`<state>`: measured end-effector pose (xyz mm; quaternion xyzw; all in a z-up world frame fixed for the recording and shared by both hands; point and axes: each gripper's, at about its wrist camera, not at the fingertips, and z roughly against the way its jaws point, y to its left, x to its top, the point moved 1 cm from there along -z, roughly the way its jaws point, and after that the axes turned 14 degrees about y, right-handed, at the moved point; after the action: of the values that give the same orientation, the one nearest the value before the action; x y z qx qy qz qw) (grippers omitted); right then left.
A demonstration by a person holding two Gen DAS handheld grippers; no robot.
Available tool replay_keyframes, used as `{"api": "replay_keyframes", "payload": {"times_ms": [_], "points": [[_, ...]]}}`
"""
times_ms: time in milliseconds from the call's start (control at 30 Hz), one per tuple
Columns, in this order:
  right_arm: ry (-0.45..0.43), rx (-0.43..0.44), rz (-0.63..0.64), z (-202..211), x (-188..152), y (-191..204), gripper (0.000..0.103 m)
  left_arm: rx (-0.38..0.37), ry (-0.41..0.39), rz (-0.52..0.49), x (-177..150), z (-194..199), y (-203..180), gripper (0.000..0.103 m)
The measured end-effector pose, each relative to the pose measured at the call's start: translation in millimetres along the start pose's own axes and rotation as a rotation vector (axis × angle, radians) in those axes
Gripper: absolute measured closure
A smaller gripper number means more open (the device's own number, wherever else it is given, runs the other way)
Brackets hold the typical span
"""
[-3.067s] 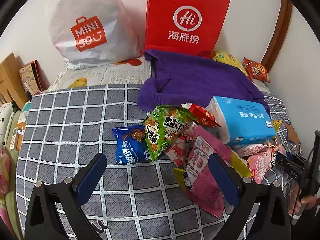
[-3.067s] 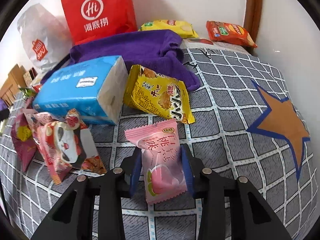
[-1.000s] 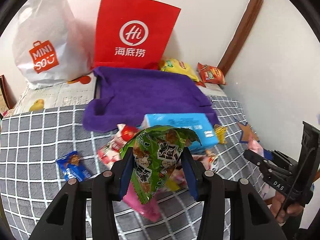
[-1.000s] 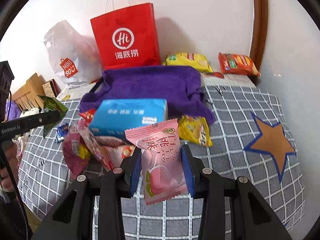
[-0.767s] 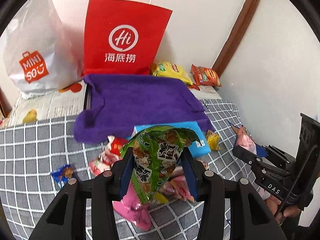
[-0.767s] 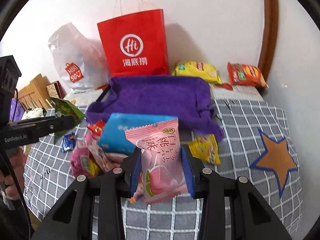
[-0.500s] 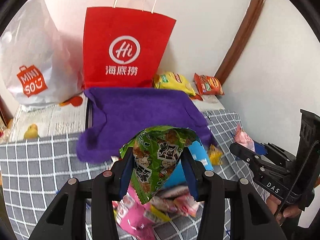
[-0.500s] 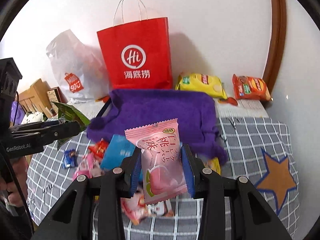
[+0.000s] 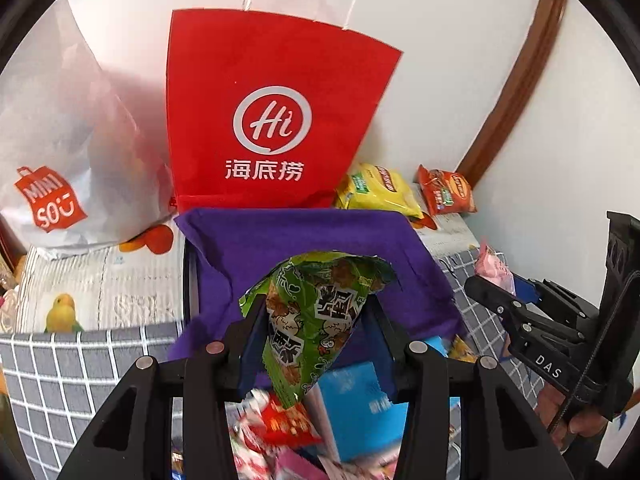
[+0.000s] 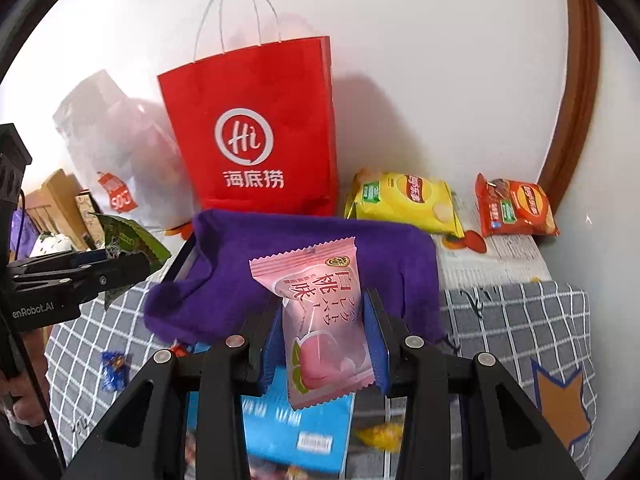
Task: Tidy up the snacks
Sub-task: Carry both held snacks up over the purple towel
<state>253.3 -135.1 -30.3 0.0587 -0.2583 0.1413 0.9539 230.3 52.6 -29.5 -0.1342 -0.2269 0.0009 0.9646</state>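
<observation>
1. Below my left gripper (image 9: 312,344) the snack pile is blurred; I make out only a red wrapper (image 9: 286,420) and part of a blue tissue pack (image 9: 356,408), the rest cut off by the black fingers.
2. A fuzzy purple cloth (image 9: 304,240) drapes over something I cannot identify; only a dark edge shows at its left.
3. My left gripper is clamped on a crinkly green snack bag (image 9: 316,316), which is lifted over the cloth, long axis upright, its wide end up and its narrow end down.
4. My right gripper (image 10: 322,344) is pinched on a glossy pink peach-print packet (image 10: 320,328), upright, tilted slightly left, also above the cloth.
5. Behind stand a stiff red paper bag (image 10: 256,128), a creased white plastic bag (image 9: 60,140), and yellow (image 10: 404,200) and orange chip bags (image 10: 512,208) against the wall.
6. The bed's grey checked cover (image 10: 516,328) lies flat.
</observation>
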Motion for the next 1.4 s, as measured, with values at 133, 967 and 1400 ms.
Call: {"api": "replay_keyframes", "payload": {"times_ms": [133,967,1400], "points": [[0.011,-0.002,-0.015,-22.1,17.6,-4.1,0.065,0.011,0.010,0.000,19.0,-14.6,6.8,0.059],[0.139,-0.006,-0.066,-121.6,58.4,-20.2,0.065,0.036,0.079,0.035,58.1,-91.2,43.5,0.059],[0.206,-0.014,-0.076,-139.6,55.9,-27.3,0.065,0.030,0.142,0.055,57.9,-111.1,49.3,0.059]]}}
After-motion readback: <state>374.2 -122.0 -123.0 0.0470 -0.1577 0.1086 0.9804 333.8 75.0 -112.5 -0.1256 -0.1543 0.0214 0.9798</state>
